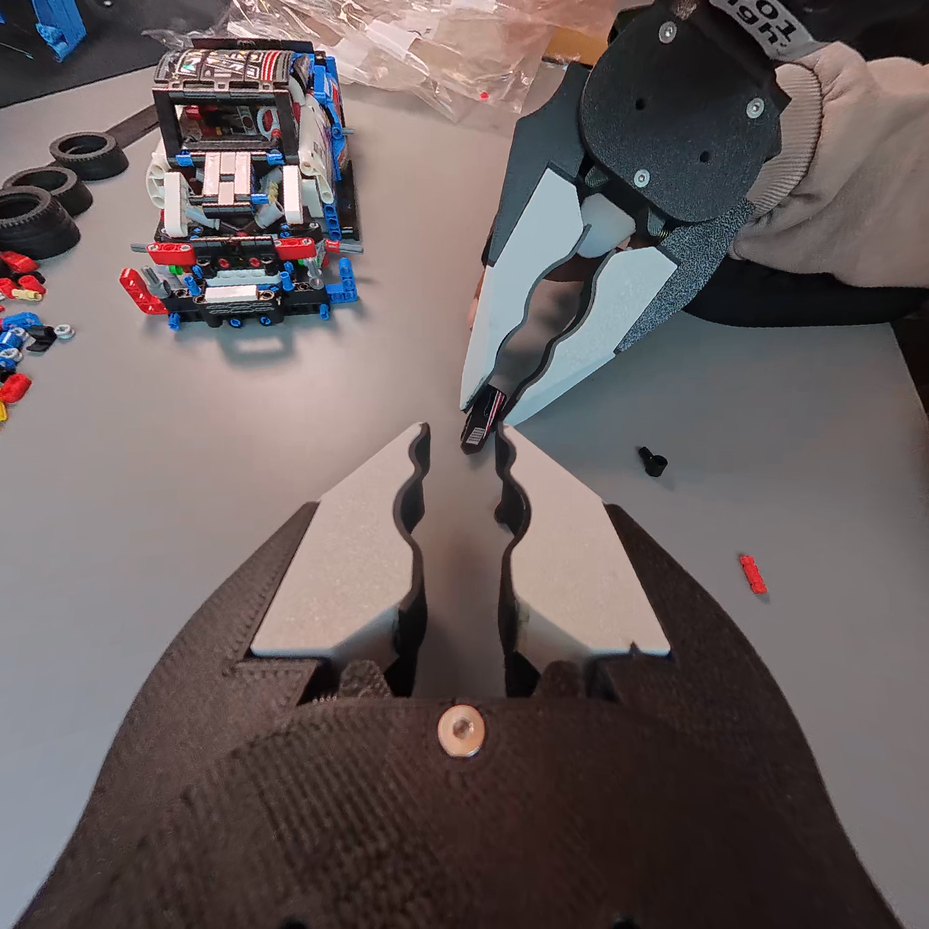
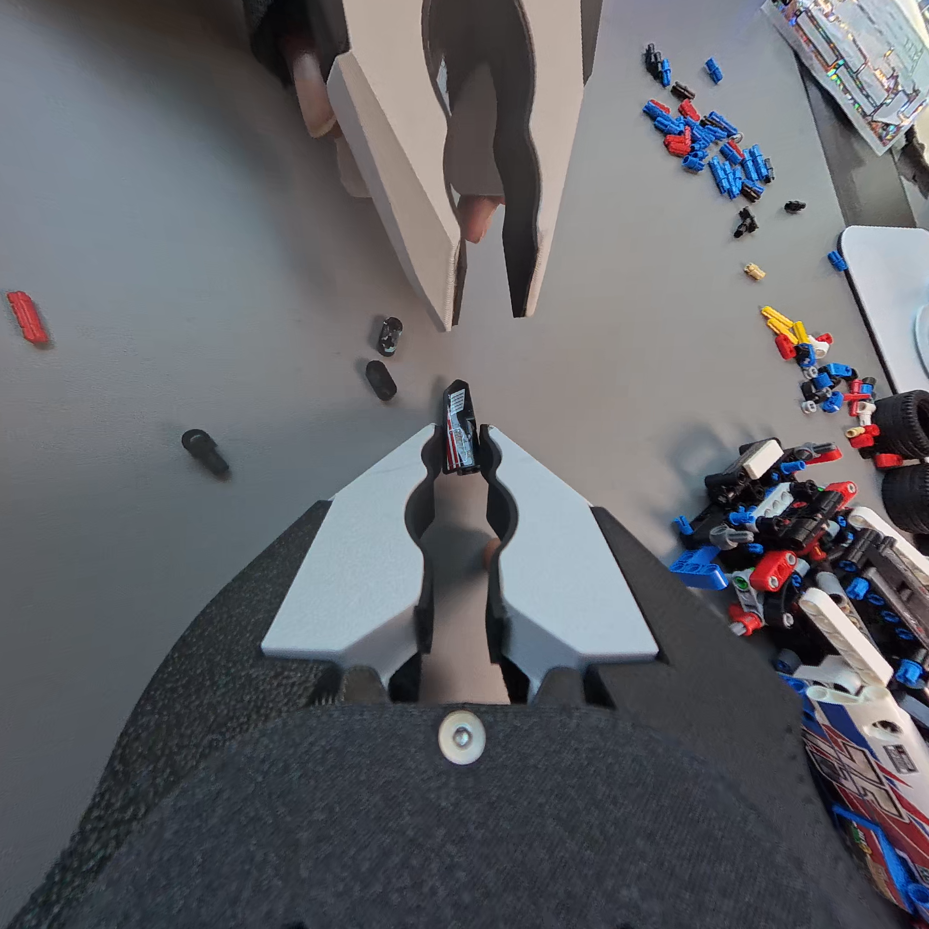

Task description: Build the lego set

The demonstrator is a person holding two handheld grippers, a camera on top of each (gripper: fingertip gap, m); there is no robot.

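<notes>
A grey surface (image 1: 176,502) carries a half-built car model (image 1: 246,191) in black, white, blue and red, standing at its far left in the left wrist view, wheels not yet fitted, with three black tyres (image 1: 45,201) lined up just to its left. Crumpled clear plastic bags (image 1: 427,45) lie behind the model. The left gripper (image 1: 462,432) reaches in low over the surface, its grey-padded jaws apart and holding nothing, tips almost touching the piece held opposite. The right gripper (image 2: 457,427), gripped by a hand in a beige sleeve (image 1: 854,166), angles steeply down from the upper right to meet it tip to tip, its jaws clamped on a small black stickered panel piece (image 2: 458,437) with red and white markings that juts out beyond the fingertips, just above the surface. A fingertip of the person's other hand shows behind the left gripper in the right wrist view. Loose blue, red and black connector pins (image 2: 714,146) are scattered near the model. A small red piece (image 1: 753,573) lies well apart on the near right, a black pin (image 1: 652,460) rests close beside the meeting tips, and two short black cylinders (image 2: 384,362) sit near the left gripper's tips.
</notes>
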